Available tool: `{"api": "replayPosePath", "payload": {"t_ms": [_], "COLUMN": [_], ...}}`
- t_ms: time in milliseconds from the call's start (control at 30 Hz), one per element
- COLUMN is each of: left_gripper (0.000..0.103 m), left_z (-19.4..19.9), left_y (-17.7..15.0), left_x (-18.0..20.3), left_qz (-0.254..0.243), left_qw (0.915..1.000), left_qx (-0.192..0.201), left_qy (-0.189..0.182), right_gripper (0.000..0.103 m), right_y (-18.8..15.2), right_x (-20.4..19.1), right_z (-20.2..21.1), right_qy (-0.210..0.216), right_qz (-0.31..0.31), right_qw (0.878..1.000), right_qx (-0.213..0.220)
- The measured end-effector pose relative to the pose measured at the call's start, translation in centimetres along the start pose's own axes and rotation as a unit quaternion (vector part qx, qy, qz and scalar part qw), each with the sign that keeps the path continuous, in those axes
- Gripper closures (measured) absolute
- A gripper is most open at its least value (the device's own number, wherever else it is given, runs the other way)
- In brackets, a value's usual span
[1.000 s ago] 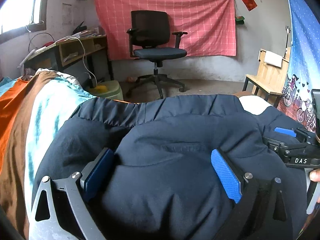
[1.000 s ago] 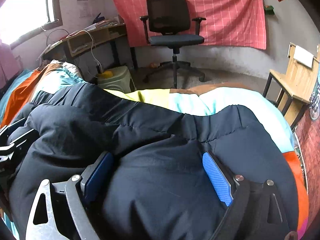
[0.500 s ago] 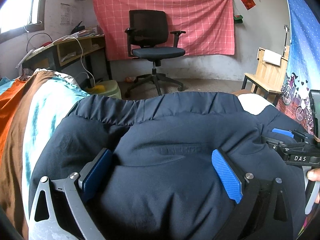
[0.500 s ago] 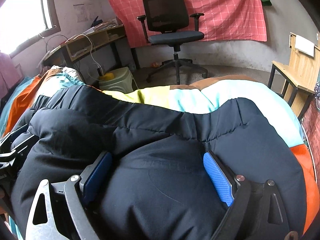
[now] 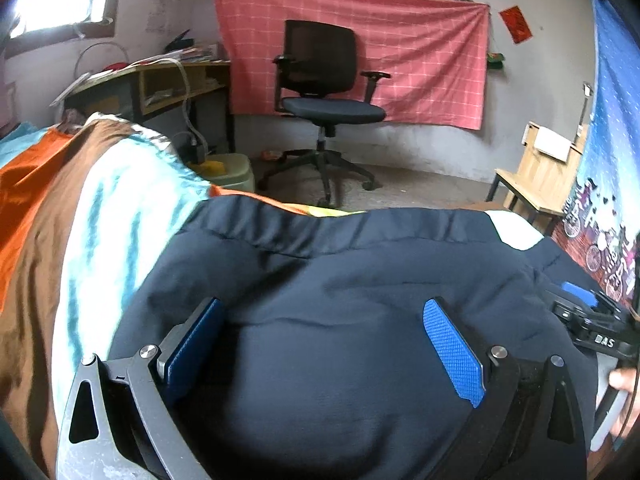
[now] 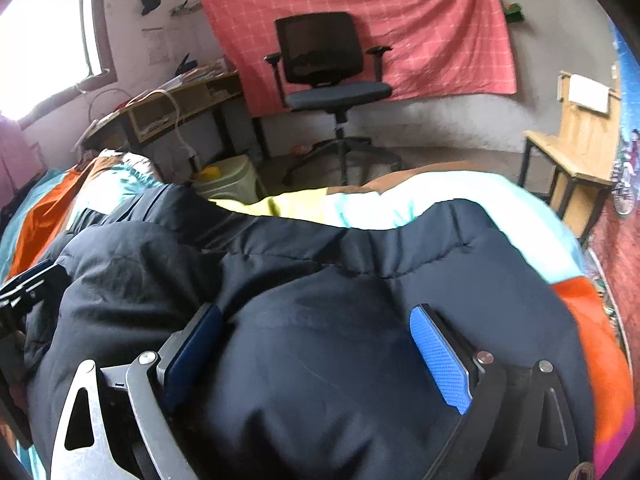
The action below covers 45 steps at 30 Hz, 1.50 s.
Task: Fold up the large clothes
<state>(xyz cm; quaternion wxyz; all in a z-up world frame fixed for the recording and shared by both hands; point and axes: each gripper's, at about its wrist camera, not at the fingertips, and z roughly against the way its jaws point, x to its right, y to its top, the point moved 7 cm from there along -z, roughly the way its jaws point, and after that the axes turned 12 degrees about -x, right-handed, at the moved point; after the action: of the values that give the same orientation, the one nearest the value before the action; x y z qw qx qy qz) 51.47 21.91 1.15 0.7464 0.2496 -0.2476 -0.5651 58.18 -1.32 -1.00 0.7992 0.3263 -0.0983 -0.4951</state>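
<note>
Left wrist view: at the far left a striped bedspread [image 5: 60, 216] in orange, brown, white and turquoise covers the bed, and a dark navy padded jacket [image 5: 344, 280] lies on it, filling the middle and lower part of the frame. The left gripper [image 5: 324, 344] has its jaws spread wide, with the jacket's puffy fabric bulging up between the blue pads [image 5: 454, 354]; whether the pads press the cloth cannot be told. At the right edge the right gripper [image 5: 588, 320] pokes in over the jacket's edge, with a bit of the person's hand [image 5: 622, 380] behind it. Beyond the bed stand a cluttered desk [image 5: 160, 80], a black office chair [image 5: 324, 92] before a red checked cloth [image 5: 360, 52] hung on the wall, and a wooden chair [image 5: 540, 172] at the right. In the right wrist view the left gripper [image 6: 28, 284] shows at the left edge against the jacket [image 6: 320, 280]. The right gripper [image 6: 320, 352] is also wide apart, the fabric mounded between its blue pads [image 6: 438, 360]. The jacket's seamed hem runs across the frame, with the bedspread [image 6: 400, 200] showing yellow, white and orange beyond it and to the right.
</note>
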Motion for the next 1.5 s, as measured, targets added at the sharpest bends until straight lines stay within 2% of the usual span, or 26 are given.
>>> {"api": "replayPosePath", "payload": {"t_ms": [200, 367, 433, 567, 800, 900, 1067, 1333, 1433, 1500], "left_gripper": [0.005, 0.005, 0.005, 0.005, 0.005, 0.005, 0.005, 0.005, 0.005, 0.005], "left_z": [1.0, 0.8, 0.5, 0.6, 1.5, 2.3, 3.1, 4.9, 4.4, 3.8], "left_y": [-0.1, -1.1, -1.5, -2.3, -2.4, -2.2, -2.8, -4.4, -5.1, -5.7], "left_x": [-2.6, -6.0, -7.6, -10.8, -12.8, -12.8, -11.8, -10.1, -9.7, -9.6], "left_qz": [0.02, 0.044, 0.066, 0.118, 0.103, 0.104, 0.09, 0.051, 0.044, 0.049], "left_qw": [0.9992, 0.9946, 0.9926, 0.9886, 0.9883, 0.9901, 0.9934, 0.9954, 0.9942, 0.9915], "left_qx": [-0.006, -0.023, -0.032, -0.043, -0.054, -0.052, -0.07, -0.079, -0.094, -0.112], "left_qy": [0.035, 0.092, 0.097, 0.082, 0.099, 0.079, 0.013, -0.019, -0.027, -0.045], "right_gripper": [0.006, 0.006, 0.006, 0.006, 0.006, 0.006, 0.006, 0.006, 0.006, 0.006], "right_y": [-0.4, -0.4, -0.4, -0.8, -2.0, -2.5, -3.4, -7.1, -8.2, -8.7], "right_x": [1.1, 1.9, 2.4, 4.0, 5.8, 6.3, 7.2, 9.2, 9.2, 9.1], "right_z": [1.4, 2.2, 2.4, 2.9, 4.2, 5.2, 7.1, 9.7, 9.9, 9.9], "right_qy": [-0.028, -0.051, -0.059, -0.074, -0.096, -0.098, -0.08, -0.046, -0.038, -0.035], "right_qz": [-0.025, -0.034, -0.039, -0.052, -0.06, -0.057, -0.057, -0.09, -0.088, -0.084], "right_qw": [0.999, 0.998, 0.997, 0.996, 0.994, 0.994, 0.995, 0.995, 0.995, 0.996], "right_qx": [0.007, 0.006, 0.004, -0.003, -0.006, -0.001, 0.002, -0.004, -0.012, -0.019]}}
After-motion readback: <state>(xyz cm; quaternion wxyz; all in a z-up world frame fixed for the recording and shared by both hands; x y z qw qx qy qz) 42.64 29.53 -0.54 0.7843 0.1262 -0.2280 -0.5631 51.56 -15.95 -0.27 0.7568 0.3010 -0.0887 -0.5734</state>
